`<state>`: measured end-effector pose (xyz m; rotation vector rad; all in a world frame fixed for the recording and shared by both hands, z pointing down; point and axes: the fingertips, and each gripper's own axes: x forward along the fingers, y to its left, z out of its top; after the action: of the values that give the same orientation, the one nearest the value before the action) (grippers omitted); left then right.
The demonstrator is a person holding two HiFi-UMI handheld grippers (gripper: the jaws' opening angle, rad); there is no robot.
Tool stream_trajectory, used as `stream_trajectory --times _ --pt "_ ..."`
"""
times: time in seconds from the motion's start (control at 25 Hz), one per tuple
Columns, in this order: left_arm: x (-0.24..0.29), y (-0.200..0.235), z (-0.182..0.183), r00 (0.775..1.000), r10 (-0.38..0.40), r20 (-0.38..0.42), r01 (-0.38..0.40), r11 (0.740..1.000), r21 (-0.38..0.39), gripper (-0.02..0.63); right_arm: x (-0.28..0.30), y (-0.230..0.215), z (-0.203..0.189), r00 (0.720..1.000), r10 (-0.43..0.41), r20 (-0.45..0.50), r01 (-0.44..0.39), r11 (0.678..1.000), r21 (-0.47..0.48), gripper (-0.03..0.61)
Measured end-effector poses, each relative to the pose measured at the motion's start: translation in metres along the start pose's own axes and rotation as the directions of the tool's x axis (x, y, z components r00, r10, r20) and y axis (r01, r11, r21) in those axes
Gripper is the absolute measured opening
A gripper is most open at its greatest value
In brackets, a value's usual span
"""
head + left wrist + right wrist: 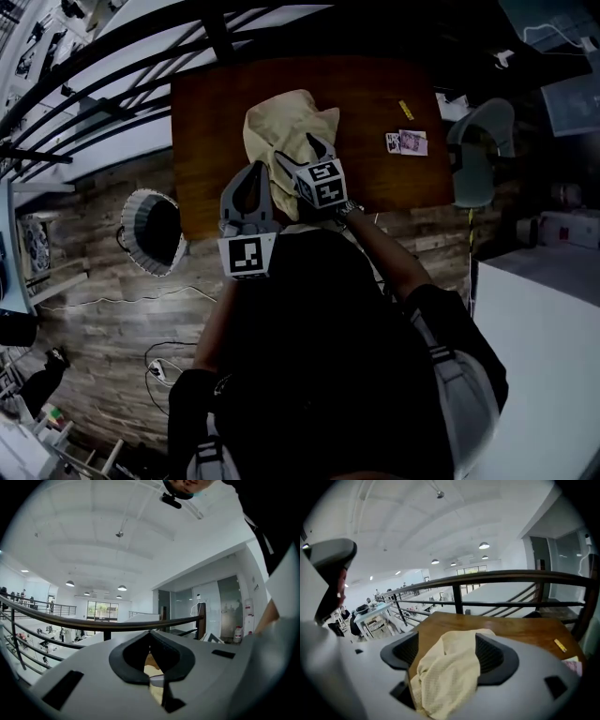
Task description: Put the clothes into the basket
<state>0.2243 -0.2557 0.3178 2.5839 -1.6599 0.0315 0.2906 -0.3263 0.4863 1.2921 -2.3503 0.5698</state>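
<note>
A cream cloth [281,122] lies crumpled on the brown table [375,94]. My right gripper [300,155] is over the cloth's near end, pointing down at it. In the right gripper view the jaws of the right gripper [450,639] stand wide open with the cloth [450,677] lying loose between them, and the pads do not press it. My left gripper [251,176] is held level at the table's near edge, just left of the cloth. Its jaws [150,637] are shut with nothing in them; a strip of cloth [152,670] shows below. The round basket [155,230] stands on the floor to the left of the table.
A black railing [141,84] runs behind the table. Small cards [406,142] and a yellow item [406,109] lie on the table's right part. A grey chair [478,150] stands at the right end, and a white counter [534,356] is at the near right.
</note>
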Motion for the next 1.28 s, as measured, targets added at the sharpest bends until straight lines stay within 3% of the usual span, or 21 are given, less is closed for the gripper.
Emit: stream_trajectory --times 0.28,0.6,0.96,1.28 --pt "0.015 0.009 -0.006 1.000 0.008 -0.024 -0.008 1.000 -0.013 0.014 0.052 -0.035 -0.052 0.977 -0.045 -0.211 0.044 0.999 -0.010 0.427" --pt "0.022 0.016 -0.012 0.997 0.039 -0.061 -0.042 0.998 -0.041 0.014 0.089 -0.053 -0.112 0.916 -0.062 -0.396 0.071 0.997 0.008 0.453" --pt "0.022 0.027 -0.022 0.992 0.072 -0.103 -0.077 0.996 -0.049 0.014 0.109 -0.057 -0.137 0.877 -0.073 -0.475 0.097 0.995 0.027 0.453" --pt "0.024 0.025 -0.029 0.988 0.061 -0.139 -0.066 0.997 -0.034 0.013 0.119 -0.060 -0.138 0.880 -0.088 -0.468 0.088 0.996 -0.021 0.446"
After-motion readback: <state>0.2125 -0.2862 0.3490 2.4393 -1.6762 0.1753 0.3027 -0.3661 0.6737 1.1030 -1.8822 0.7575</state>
